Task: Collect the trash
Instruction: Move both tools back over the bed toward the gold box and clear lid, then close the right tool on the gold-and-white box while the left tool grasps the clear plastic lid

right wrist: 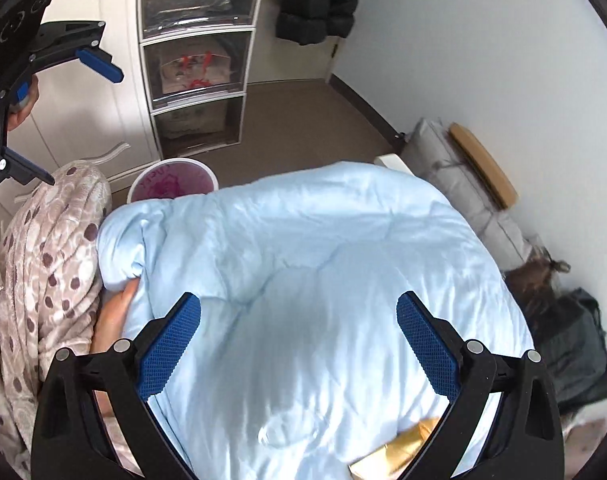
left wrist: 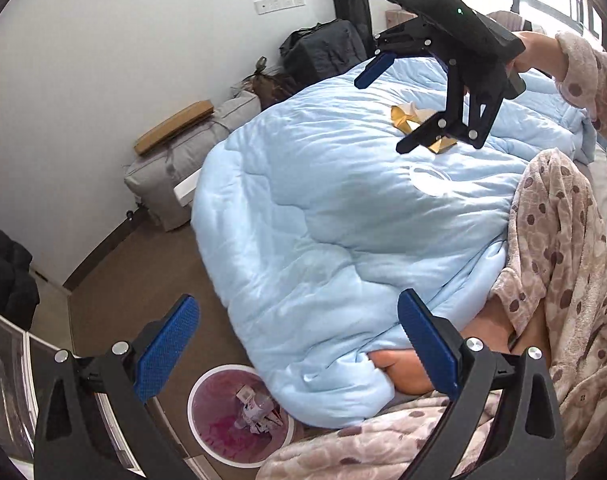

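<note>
A crumpled gold wrapper (left wrist: 403, 116) lies on the light blue duvet (left wrist: 323, 220). In the right wrist view the gold wrapper (right wrist: 407, 448) sits low, close to the right finger. My right gripper (right wrist: 299, 344) hangs open above the duvet (right wrist: 303, 240), empty; from the left wrist it shows as the right gripper (left wrist: 391, 108) over the wrapper. My left gripper (left wrist: 299, 344) is open and empty near the bed's edge, also seen as the left gripper (right wrist: 83, 126). A pink-lined trash bin (left wrist: 193, 400) on the floor holds a small carton (left wrist: 255, 408).
The trash bin (right wrist: 213, 178) stands between the bed and a clear drawer unit (right wrist: 199, 60). A person's spotted fleece robe (left wrist: 563, 260) drapes at the bed's side. A grey bag with a wooden board (left wrist: 175, 128) and a black bag (left wrist: 323, 50) line the wall.
</note>
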Tool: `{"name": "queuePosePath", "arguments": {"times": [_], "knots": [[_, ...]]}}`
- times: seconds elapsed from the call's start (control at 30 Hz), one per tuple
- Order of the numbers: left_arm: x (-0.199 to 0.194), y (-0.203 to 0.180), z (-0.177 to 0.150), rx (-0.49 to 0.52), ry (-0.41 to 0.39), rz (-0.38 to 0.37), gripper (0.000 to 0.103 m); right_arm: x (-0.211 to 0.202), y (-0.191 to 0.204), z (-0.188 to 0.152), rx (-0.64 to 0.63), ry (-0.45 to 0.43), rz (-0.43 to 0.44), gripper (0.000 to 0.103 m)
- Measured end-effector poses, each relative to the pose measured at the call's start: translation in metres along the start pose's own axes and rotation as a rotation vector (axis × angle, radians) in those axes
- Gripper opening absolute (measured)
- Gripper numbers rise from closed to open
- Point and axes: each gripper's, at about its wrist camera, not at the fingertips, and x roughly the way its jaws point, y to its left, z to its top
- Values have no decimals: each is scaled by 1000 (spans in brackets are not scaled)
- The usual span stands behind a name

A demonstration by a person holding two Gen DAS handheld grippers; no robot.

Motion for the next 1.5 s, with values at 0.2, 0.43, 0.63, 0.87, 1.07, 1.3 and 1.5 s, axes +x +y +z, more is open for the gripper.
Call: {"name": "queuePosePath", "arguments": {"times": [0.2,0.43,0.63,0.87,1.07,1.3,1.5], "knots": [[29,-44,41,60,-3,-73,98,-35,-48,-71,131,21,-95,96],[61,-91,77,87,-15,-173,98,-60,-86,-144,261,41,-174,96],[99,-123,100,94,20,-233,98,-59,-107,-196,328,71,-167,96],[149,-125,118,-27,71,-296,98,-38,-125,-232,415,113,-115,96],[184,-120,126,-91,119,-324,98,-11,-156,-244,512,111,-131,96],[217,-119,124,-119,207,-389,78,26,-189,-247,600,145,-100,84],[233,-123,114,-132,266,-434,63,59,-197,-253,633,213,-55,72]]}}
